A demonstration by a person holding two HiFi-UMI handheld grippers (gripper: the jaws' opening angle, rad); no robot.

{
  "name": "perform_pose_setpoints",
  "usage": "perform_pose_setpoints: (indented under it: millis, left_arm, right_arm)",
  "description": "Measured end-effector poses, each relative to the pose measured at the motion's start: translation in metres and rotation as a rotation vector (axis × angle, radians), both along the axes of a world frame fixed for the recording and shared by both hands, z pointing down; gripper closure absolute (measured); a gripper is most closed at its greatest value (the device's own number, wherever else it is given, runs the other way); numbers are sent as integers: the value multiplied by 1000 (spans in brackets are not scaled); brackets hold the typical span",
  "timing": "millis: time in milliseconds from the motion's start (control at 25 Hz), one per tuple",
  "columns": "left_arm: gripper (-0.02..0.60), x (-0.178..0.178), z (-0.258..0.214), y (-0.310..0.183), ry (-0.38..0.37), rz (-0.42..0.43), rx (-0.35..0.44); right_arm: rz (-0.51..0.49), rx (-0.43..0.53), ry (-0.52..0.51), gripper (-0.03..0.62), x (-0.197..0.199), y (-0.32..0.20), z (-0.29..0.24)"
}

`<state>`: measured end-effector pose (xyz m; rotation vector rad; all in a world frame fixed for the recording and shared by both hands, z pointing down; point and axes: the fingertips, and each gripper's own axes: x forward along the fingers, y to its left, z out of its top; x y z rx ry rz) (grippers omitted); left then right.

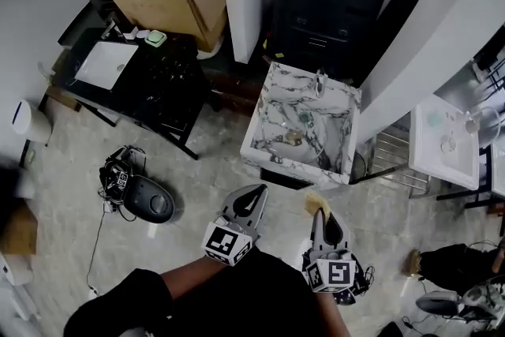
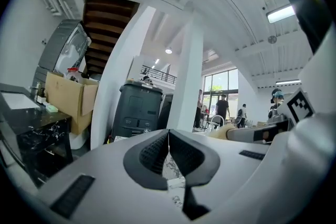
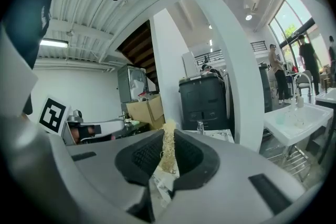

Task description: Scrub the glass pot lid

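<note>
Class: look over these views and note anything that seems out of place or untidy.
A black device with tangled cables lies loose on the floor, left of the marble sink: a likely tripping hazard. Nothing looks spilled or broken.

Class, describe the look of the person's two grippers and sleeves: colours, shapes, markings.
The left gripper and right gripper have light grey shells tapering to tongs lined with black ribbed pads. Each carries a white cube with black square markers. The visible sleeve is black.
</note>
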<state>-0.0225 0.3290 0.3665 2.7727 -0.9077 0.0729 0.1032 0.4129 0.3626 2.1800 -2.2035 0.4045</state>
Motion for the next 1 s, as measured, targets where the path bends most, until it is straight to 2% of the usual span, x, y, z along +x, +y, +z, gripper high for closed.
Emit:
perform_pose_setpoints:
  millis: [280, 400, 520, 680, 800, 920, 1000]
  left_arm:
    - [565, -5, 10, -79, -1, 36, -63]
    - [565, -4, 16, -105, -14, 64, -66]
    - [565, -2, 19, -128, 4, 80, -68]
    - [565, -7, 29, -149, -25, 109, -90]
    - [565, -8, 31, -166, -33, 119, -98]
    - [565, -10, 31, -180, -21, 111, -97]
    - [565, -9, 33, -186, 10, 92, -127]
  right_arm:
    - [23, -76, -3, 530, 8, -85, 9]
    - [11, -83, -7, 530, 4, -122, 10]
    - [-7, -80, -7, 530, -2, -154, 12]
    - [2, -138, 20, 530, -3, -179, 27]
    - [9, -137, 9, 530, -3, -198, 29]
    - [12, -173, 33, 530, -3, -209, 38]
    - [-9, -206, 54, 530, -2, -216, 46]
